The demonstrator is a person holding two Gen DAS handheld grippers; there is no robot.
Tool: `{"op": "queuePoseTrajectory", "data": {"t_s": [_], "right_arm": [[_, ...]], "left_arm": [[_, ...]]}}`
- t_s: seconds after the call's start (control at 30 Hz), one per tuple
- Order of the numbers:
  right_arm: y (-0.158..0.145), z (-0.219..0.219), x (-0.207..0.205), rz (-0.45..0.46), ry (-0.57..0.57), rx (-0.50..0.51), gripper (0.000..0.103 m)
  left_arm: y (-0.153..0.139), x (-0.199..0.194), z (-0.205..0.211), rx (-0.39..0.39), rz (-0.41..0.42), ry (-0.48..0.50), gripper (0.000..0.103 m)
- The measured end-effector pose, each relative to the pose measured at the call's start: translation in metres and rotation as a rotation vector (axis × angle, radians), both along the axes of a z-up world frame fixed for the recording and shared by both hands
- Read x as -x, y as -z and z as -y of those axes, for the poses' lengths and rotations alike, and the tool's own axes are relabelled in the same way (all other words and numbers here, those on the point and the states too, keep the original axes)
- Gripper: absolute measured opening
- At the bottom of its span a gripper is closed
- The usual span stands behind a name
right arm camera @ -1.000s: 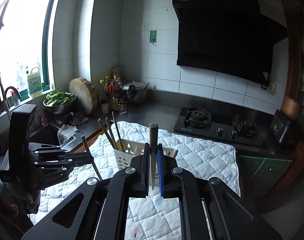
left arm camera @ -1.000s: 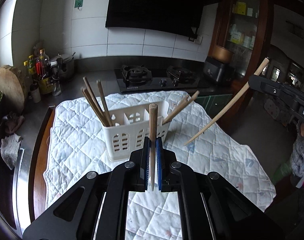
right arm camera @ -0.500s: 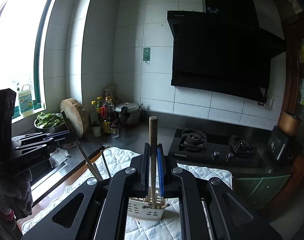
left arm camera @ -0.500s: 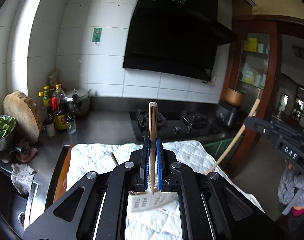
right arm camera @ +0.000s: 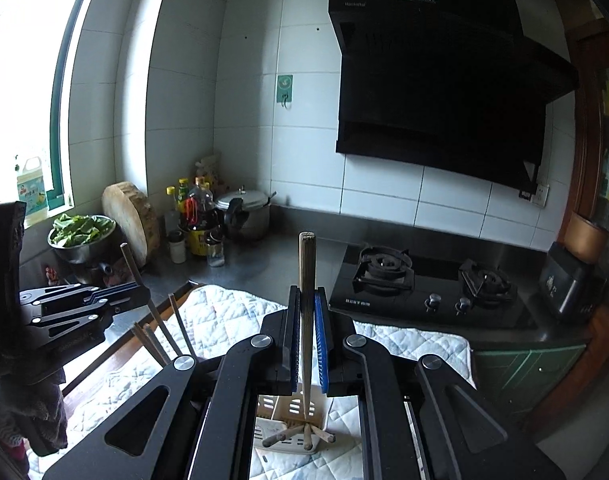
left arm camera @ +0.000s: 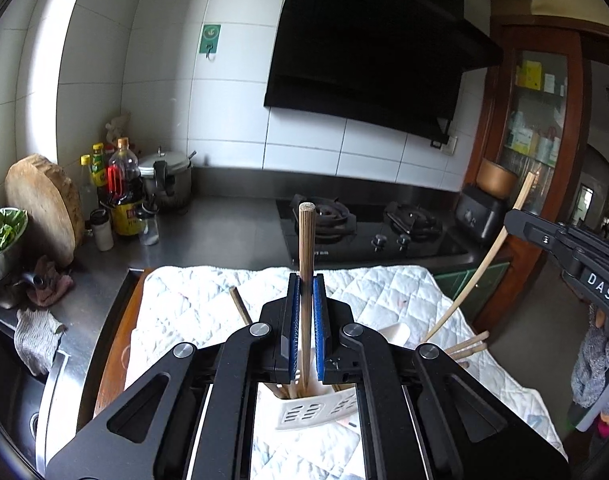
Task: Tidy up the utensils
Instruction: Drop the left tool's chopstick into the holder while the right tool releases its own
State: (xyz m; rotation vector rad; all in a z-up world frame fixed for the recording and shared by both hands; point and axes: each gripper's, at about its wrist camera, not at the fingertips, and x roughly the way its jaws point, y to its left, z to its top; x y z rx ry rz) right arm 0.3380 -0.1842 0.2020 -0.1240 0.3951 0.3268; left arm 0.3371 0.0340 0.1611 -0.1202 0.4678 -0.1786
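Note:
My left gripper (left arm camera: 304, 300) is shut on a brown chopstick (left arm camera: 305, 240) held upright, its lower end inside the white slotted utensil holder (left arm camera: 316, 410) below. My right gripper (right arm camera: 305, 312) is shut on another chopstick (right arm camera: 306, 272), its tip down in the same holder (right arm camera: 288, 412), which has several chopsticks in it. The right gripper and its pale chopstick (left arm camera: 484, 260) show at the right of the left wrist view. The left gripper (right arm camera: 84, 304) shows at the left of the right wrist view.
The holder stands on a white quilted cloth (left arm camera: 384, 292) on the counter. Behind are a black gas hob (left arm camera: 364, 232), oil bottles (left arm camera: 122, 184), a pressure cooker (left arm camera: 166, 176), a round wooden block (left arm camera: 44, 204) and a bowl of greens (right arm camera: 82, 228). A sink edge (left arm camera: 44, 380) is at left.
Both grippers have moved over the holder and tilted down. Each chopstick's lower end has gone down into the holder, which has moved from ahead of the grippers to beneath them.

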Motion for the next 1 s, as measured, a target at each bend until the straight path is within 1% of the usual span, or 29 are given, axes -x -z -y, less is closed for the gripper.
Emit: {"op": "queuePoseTrajectory", "data": {"t_s": [0.17,0.37,0.6,0.73,0.8,0.83,0.87,0.9,0.93,0.97,1.0], "right_arm": [[0.028,0.003,-0.016,-0.065,0.008,-0.009,0.007],[0.053,0.000,-0.027,-0.120,0.014,0.024,0.007],[0.063,0.001,-0.027,-0.146,0.016,0.032,0.007],[0.060,0.005,-0.021,-0.136,0.022,0.025,0.014],[0.056,0.008,-0.015,-0.128,0.024,0.016,0.018],[0.054,0.009,-0.012,-0.124,0.024,0.011,0.023],[0.051,0.010,-0.008,-0.117,0.025,0.008,0.026],[0.049,0.011,-0.004,-0.110,0.025,0.006,0.027],[0.047,0.012,0.000,-0.104,0.021,0.005,0.027],[0.045,0.012,0.005,-0.099,0.019,0.005,0.030],[0.043,0.013,0.010,-0.093,0.019,0.006,0.033]], "left_arm": [[0.015,-0.006,0.000,-0.013,-0.039,0.003,0.005],[0.028,-0.006,0.002,-0.029,-0.071,0.015,0.005],[0.034,-0.005,0.003,-0.028,-0.087,0.025,0.006],[0.031,0.001,0.004,-0.028,-0.085,0.028,0.007],[0.028,0.005,0.004,-0.022,-0.080,0.028,0.010],[0.026,0.008,0.004,-0.020,-0.077,0.031,0.011],[0.023,0.011,0.004,-0.019,-0.071,0.029,0.017],[0.021,0.015,0.005,-0.021,-0.064,0.024,0.027],[0.019,0.019,0.005,-0.023,-0.056,0.020,0.031],[0.016,0.024,0.005,-0.025,-0.047,0.018,0.034],[0.013,0.028,0.005,-0.025,-0.042,0.019,0.034]]}}
